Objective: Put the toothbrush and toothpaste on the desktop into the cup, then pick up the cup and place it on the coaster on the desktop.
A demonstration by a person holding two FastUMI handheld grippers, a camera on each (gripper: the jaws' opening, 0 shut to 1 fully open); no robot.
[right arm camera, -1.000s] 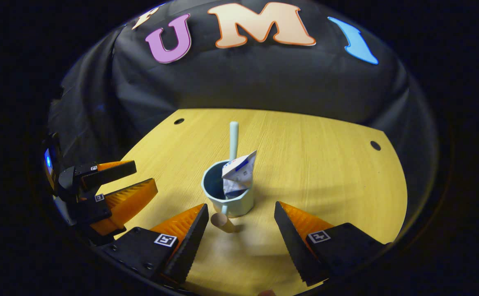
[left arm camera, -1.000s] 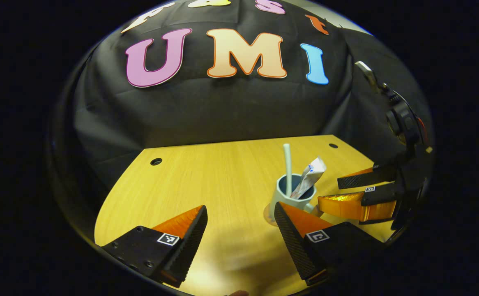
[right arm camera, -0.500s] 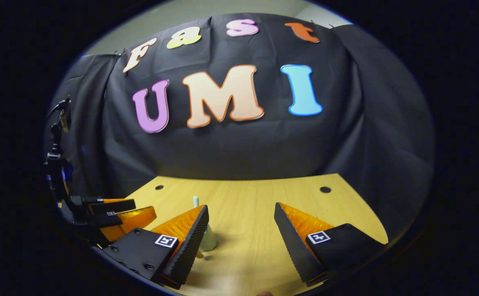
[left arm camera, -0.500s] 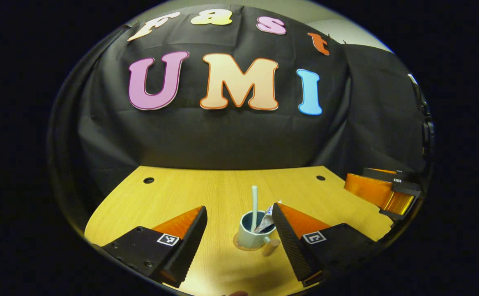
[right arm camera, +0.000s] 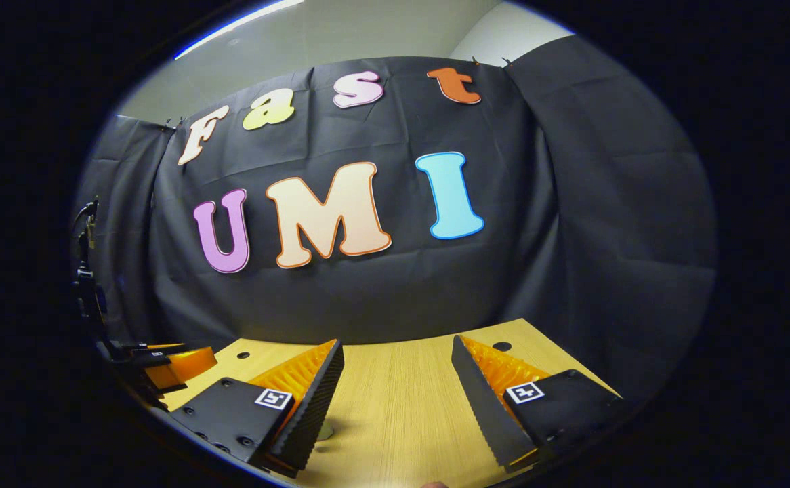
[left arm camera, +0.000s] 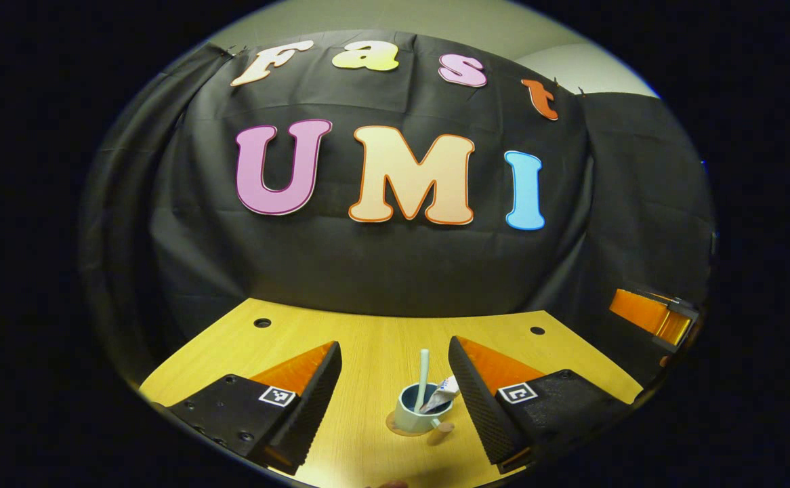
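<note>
Both grippers had pulled back, jaws apart and empty; the cup (left arm camera: 414, 413) sat on its coaster (left arm camera: 395, 428), a light, rigid load best gripped by its wall.

Wooden desktop (left arm camera: 368, 339), light yellow grain, running up to the black cloth wall at the far edge. Round holes near the far corners: one left (left arm camera: 262, 322), one right (left arm camera: 537, 331) in the left gripper view. A coaster (left arm camera: 395, 430) lies flat on the desktop near the front, with the cup (left arm camera: 412, 415) standing upright on it. In the right gripper view the same wood top (right arm camera: 402, 400) has a hole (right arm camera: 501, 346) toward its far right corner.
</note>
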